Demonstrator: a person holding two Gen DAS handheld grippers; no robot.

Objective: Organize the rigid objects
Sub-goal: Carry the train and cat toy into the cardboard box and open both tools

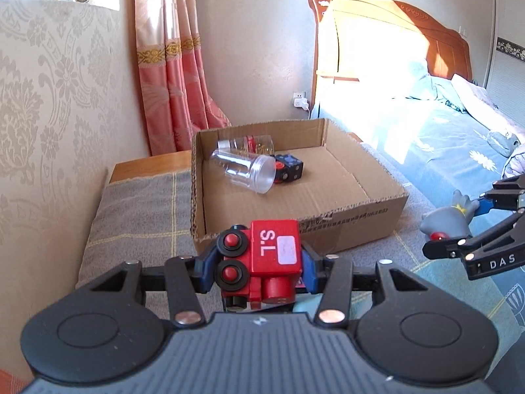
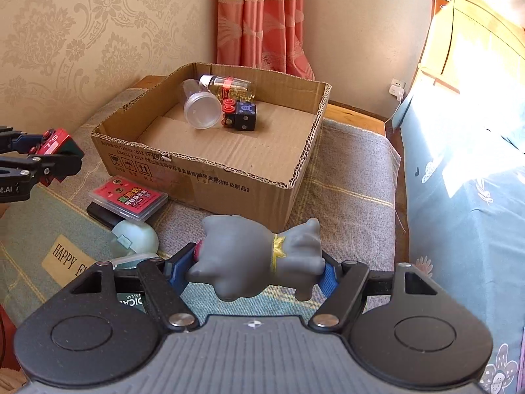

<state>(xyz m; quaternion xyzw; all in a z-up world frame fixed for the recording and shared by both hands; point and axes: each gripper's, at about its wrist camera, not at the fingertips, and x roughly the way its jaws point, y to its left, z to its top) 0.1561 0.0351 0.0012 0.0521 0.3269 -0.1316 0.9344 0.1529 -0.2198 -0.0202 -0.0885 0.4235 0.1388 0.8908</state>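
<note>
Red toy block (image 1: 269,259) sits clamped in the left hand-held gripper (image 1: 259,269), wheels facing left; the right hand-held gripper (image 2: 259,269) grips a grey figurine (image 2: 259,256) lying crosswise.

**Two wrist views, one shared box**

Left wrist view: looking forward and down along the fingers, close over a red toy block (image 1: 274,256), toward the cardboard box (image 1: 361,216) just beyond. Right wrist view: same downward slant, from further right, close over a grey figurine (image 2: 259,259). Shared: box, curtain (image 2: 262,19), checked cloth (image 1: 137,216), each other's gripper at frame edge.
</note>
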